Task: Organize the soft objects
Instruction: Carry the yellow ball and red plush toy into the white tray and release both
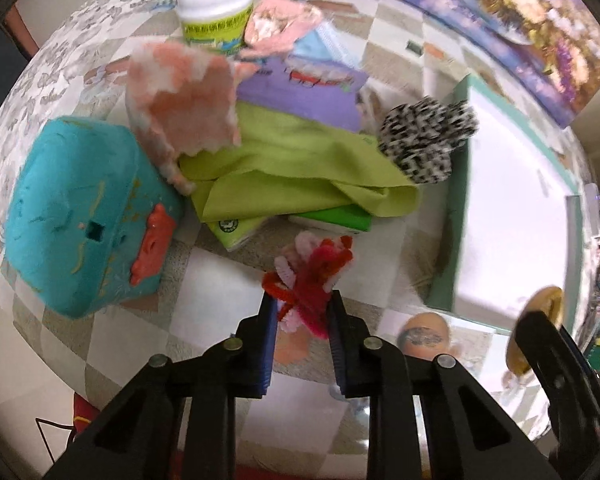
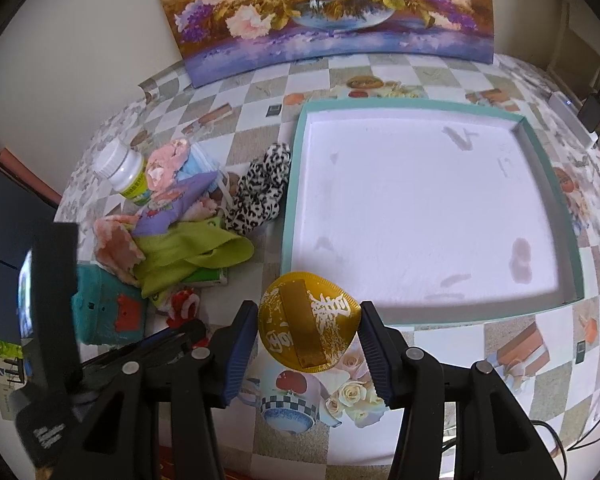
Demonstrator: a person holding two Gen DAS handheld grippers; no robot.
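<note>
Gripping a red-and-pink pipe-cleaner bundle [image 1: 310, 280] narrowly, left gripper [image 1: 302, 306] nears the teal tray [image 2: 296, 184]; right gripper [image 2: 309, 320], wider, pinches a gold foil disc [image 2: 309, 320]. Fuzzy stems could slip free.

You are working in a home, at a household table. The tablecloth [image 2: 452, 364] is a checked oilcloth printed with roses, teapots and fruit. A flower painting [image 2: 324, 12] leans on the plain wall behind it. Everyday clutter is piled on the table: a pill bottle [image 2: 122, 170], a green cloth [image 1: 300, 160] and a teal plush toy [image 1: 80, 216].
</note>
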